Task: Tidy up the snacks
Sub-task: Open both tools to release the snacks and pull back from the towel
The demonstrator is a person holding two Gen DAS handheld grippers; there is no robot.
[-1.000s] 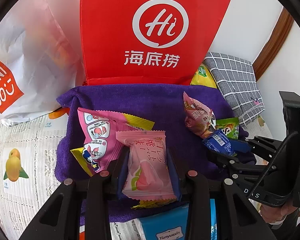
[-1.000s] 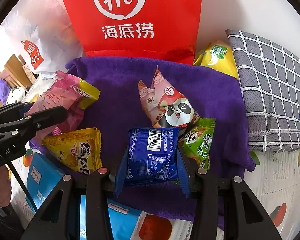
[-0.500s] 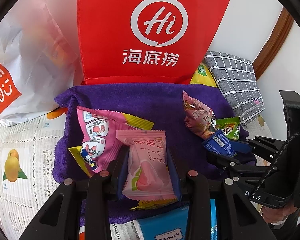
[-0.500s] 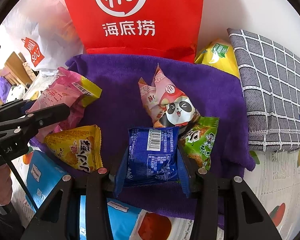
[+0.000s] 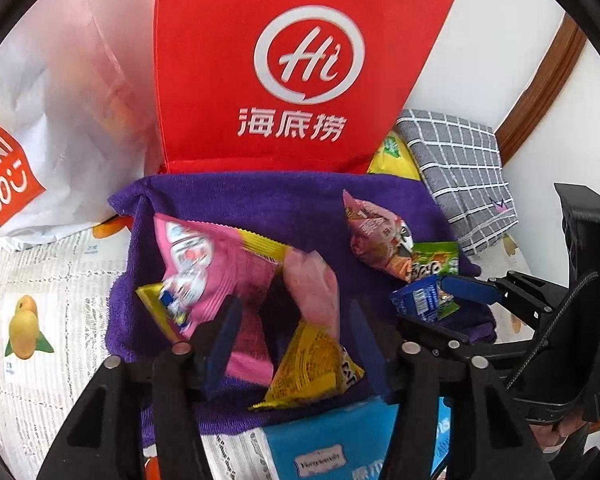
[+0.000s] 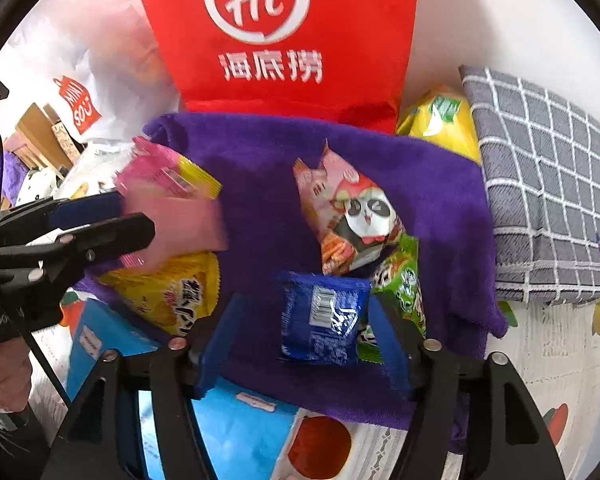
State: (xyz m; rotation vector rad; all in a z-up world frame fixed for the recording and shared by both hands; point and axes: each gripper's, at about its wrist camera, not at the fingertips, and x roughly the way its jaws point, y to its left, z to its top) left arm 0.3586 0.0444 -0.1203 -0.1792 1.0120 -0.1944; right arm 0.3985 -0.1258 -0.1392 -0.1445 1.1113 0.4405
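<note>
Seven snack packets on purple towel [image 6: 260,208]. Pale pink packet [image 5: 314,284], blurred, loose between left claw [image 5: 292,332] pads, jaws just opened. Blue packet [image 6: 324,316] loose between right claw [image 6: 300,340] pads, likewise just opened. Beside it: green packet [image 6: 400,280], panda packet [image 6: 356,212]. Red bag [image 6: 276,32] beyond.

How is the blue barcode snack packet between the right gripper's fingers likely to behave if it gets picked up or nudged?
The blue packet shows crinkled, glossy film, so it probably flexes and may slip on the pads. It looks small and puffy, so likely light. It lies on the soft purple towel, touching the green packet, so a push might drag both. The right gripper has just been opening around it.
</note>
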